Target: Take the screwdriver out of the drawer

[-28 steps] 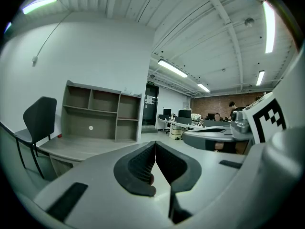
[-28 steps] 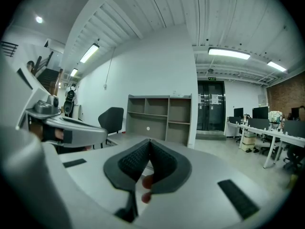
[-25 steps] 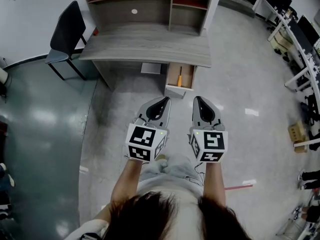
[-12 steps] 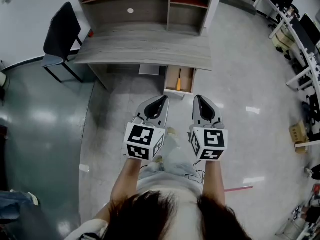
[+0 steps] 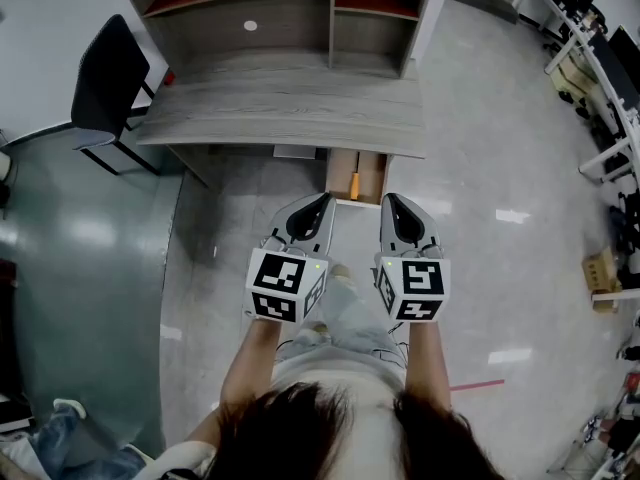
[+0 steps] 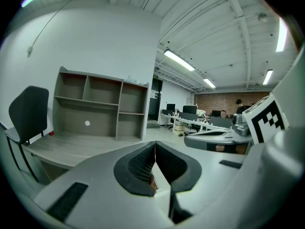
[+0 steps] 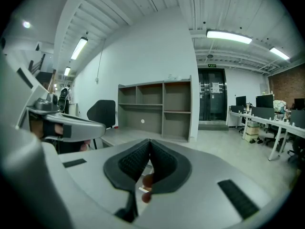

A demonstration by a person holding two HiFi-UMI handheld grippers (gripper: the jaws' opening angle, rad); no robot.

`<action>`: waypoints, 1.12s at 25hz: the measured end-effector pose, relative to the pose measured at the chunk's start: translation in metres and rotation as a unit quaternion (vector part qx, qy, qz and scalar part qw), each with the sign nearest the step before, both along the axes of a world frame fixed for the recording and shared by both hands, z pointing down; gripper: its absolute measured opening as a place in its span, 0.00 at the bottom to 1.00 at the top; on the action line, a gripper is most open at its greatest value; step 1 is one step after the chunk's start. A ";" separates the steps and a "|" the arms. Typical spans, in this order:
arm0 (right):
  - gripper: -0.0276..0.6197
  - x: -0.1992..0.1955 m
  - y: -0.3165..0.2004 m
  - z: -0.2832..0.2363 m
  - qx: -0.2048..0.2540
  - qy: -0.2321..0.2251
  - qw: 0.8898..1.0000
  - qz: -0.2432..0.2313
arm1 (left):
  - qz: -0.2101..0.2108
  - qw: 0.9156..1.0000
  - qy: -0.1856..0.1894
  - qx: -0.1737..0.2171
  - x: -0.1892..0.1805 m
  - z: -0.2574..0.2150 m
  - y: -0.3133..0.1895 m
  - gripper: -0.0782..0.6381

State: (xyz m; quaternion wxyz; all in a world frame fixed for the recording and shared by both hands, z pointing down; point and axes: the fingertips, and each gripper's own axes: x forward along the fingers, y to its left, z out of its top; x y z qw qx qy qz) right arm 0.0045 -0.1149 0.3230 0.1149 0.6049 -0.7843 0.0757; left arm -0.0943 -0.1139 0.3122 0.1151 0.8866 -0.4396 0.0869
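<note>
Stands facing a grey wooden tabletop [image 5: 280,108] that carries an open shelf unit [image 5: 270,18] along its back edge, with a black chair [image 5: 100,83] off its left end. Holds the left gripper [image 5: 322,202] and the right gripper [image 5: 388,200] side by side in front of the body. Points both toward the desk, marker cubes [image 5: 288,285] nearest the torso.

From the left gripper view, shows the ribbed black fingers [image 6: 140,166] closed tip to tip, with nothing between them. From the right gripper view, shows the same: fingers [image 7: 133,162] shut against each other at the tips and empty. Catches each gripper at the edge of the other's view, level with it.

Finds the drawer [image 5: 372,173] pulled open under the right part of the tabletop, just beyond the two gripper tips in the head view. Places the left tip near the drawer's front left corner and the right tip near its front right corner. Cannot tell how far above the drawer.

Sees the screwdriver [image 5: 354,184] lying inside the drawer, lengthwise, toward its left side, orange handle showing. Touches it with neither gripper. Leaves pale glossy floor [image 5: 480,168] around the desk.
</note>
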 end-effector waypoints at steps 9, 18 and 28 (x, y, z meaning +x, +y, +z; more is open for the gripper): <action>0.09 0.019 -0.058 0.028 -0.032 0.005 0.999 -0.013 | -0.004 1.000 -0.006 -0.023 0.024 0.026 -0.064 0.13; 0.09 0.040 -0.096 0.067 -0.064 0.011 0.997 -0.044 | -0.021 0.999 -0.011 -0.037 0.054 0.060 -0.103 0.13; 0.09 0.038 -0.127 0.110 -0.104 0.007 0.992 -0.071 | -0.053 0.997 -0.019 -0.062 0.051 0.099 -0.133 0.13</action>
